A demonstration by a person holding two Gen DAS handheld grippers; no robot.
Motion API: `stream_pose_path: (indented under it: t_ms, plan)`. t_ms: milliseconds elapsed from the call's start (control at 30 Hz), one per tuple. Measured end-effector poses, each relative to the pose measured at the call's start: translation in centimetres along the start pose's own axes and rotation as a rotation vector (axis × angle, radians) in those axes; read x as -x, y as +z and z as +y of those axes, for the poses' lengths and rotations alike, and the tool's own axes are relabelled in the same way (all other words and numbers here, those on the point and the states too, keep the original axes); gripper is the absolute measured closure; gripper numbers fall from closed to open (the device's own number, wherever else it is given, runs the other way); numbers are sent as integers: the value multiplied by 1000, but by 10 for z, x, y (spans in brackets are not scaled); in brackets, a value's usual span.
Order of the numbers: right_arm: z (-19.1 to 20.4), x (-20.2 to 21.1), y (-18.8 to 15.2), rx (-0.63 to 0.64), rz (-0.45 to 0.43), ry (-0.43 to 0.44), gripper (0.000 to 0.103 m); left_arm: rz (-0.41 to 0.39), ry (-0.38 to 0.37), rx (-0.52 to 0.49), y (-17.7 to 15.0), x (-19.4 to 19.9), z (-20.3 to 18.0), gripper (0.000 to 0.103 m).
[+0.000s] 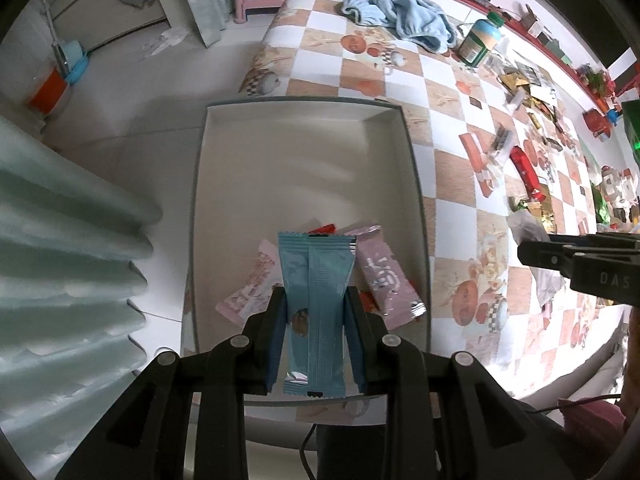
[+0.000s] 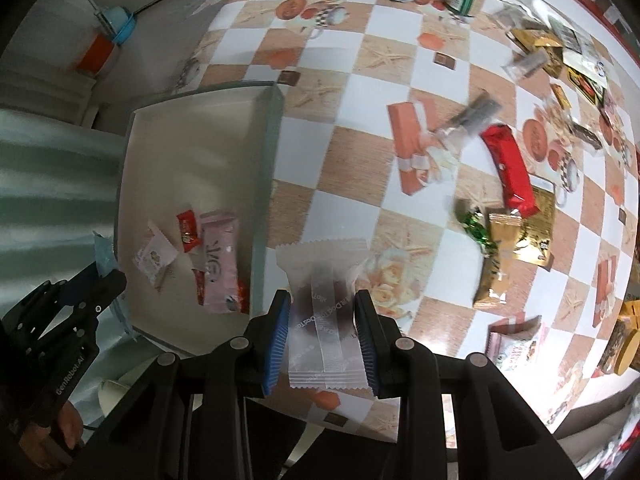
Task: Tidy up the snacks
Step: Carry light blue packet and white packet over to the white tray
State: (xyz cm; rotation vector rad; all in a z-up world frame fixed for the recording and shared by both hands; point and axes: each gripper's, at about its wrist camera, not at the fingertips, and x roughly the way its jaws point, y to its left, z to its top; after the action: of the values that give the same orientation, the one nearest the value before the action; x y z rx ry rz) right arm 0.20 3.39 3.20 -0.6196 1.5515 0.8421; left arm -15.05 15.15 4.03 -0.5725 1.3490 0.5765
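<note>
Blue foil packet [image 1: 314, 312], lower centre of the left view, pinched mid-length by left gripper [image 1: 316, 334] above white box [image 1: 416, 208]. Right gripper [image 2: 323, 344] pinches clear packet [image 2: 325, 320] beside the box. Both probably light, crinkly, slippery; flat sides grip best.

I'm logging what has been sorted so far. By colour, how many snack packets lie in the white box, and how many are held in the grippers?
In the white box:
Pink packets: 2
Red packets: 2
Held:
Blue packet, left gripper: 1
Clear packet, right gripper: 1
Total: 6
</note>
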Motion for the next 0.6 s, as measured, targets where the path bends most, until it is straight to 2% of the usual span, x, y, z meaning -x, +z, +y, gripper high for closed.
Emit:
stream_pose_path:
  t_ms: [367,600]
  plan:
    - [38,-10,12,61,23,-2,68,15,-6,28,-2,-6,24,72]
    - [66,-18,15,109,46,18,68,63,-25,11,-8,-20,26,72]
